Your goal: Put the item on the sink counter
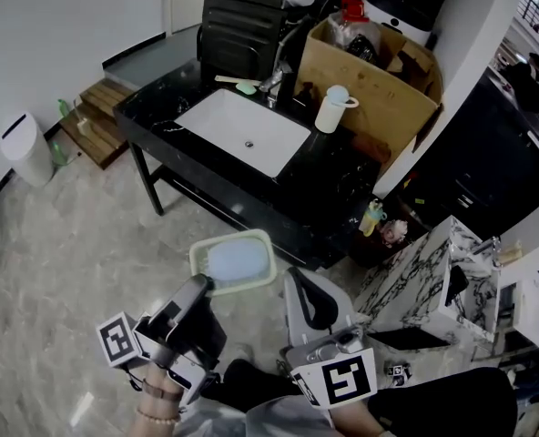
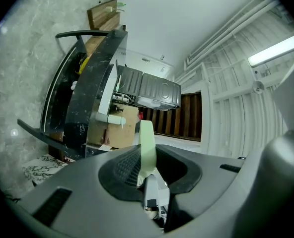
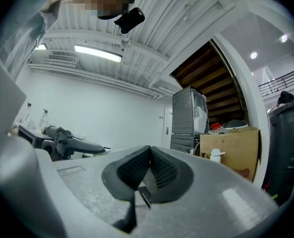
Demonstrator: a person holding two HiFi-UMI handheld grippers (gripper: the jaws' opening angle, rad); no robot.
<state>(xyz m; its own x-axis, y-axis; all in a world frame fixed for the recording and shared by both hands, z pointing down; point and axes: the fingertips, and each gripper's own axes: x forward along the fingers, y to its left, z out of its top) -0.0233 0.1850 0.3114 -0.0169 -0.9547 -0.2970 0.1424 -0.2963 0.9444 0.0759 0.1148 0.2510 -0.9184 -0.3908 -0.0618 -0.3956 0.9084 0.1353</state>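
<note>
A pale green rectangular dish (image 1: pixel 236 262) with a light blue inside hangs above the floor, in front of the sink counter (image 1: pixel 333 185). My left gripper (image 1: pixel 203 285) is shut on its near rim. In the left gripper view the green rim (image 2: pixel 147 148) stands edge-on between the dark pads, and the black counter (image 2: pixel 92 88) lies ahead. My right gripper (image 1: pixel 299 282) is beside it on the right, shut with nothing in it. In the right gripper view its gripper (image 3: pixel 148 155) has both pads pressed together.
The counter holds a white basin (image 1: pixel 244 131), a faucet (image 1: pixel 271 82) and a white cup with a blue lid (image 1: pixel 333 108). A cardboard box (image 1: pixel 371 80) stands at its right end. A white bin (image 1: pixel 24 148) and a wooden step (image 1: pixel 101 116) are on the left, a marble-patterned block (image 1: pixel 429 276) on the right.
</note>
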